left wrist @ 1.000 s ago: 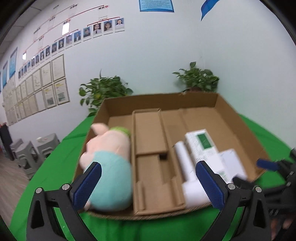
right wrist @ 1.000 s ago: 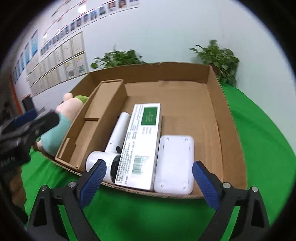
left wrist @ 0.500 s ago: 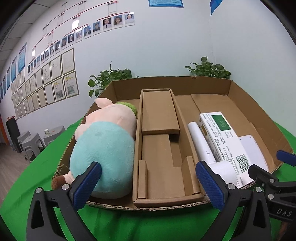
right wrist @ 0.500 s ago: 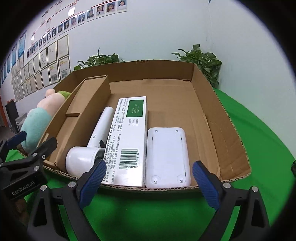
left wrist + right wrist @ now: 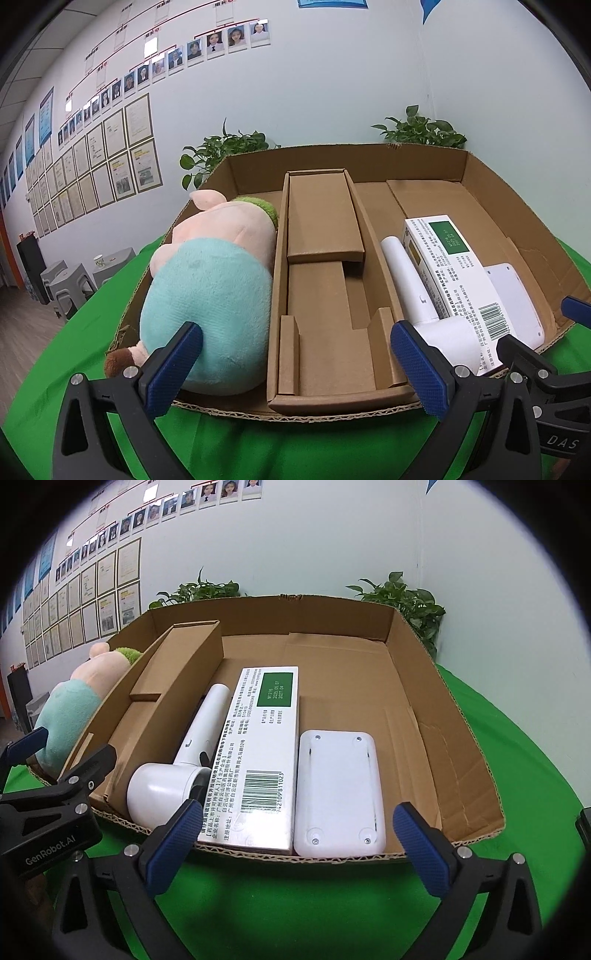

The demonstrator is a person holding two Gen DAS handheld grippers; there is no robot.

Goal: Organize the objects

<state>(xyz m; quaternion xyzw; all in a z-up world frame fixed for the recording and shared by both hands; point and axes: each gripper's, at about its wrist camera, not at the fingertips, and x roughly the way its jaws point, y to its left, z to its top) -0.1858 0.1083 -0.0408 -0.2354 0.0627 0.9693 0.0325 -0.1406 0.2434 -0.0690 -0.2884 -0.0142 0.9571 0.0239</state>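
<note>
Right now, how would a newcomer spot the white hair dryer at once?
Find the open cardboard tray on the green table. In its wide right section, the hair dryer lies leftmost, beside the long medicine box. It alone is rounded, with a barrel head and slim handle.

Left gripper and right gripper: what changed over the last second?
Both the left gripper and right gripper drew nearer the cardboard tray, open and empty. The plush pig, hair dryer, medicine box and white case stayed put.
</note>
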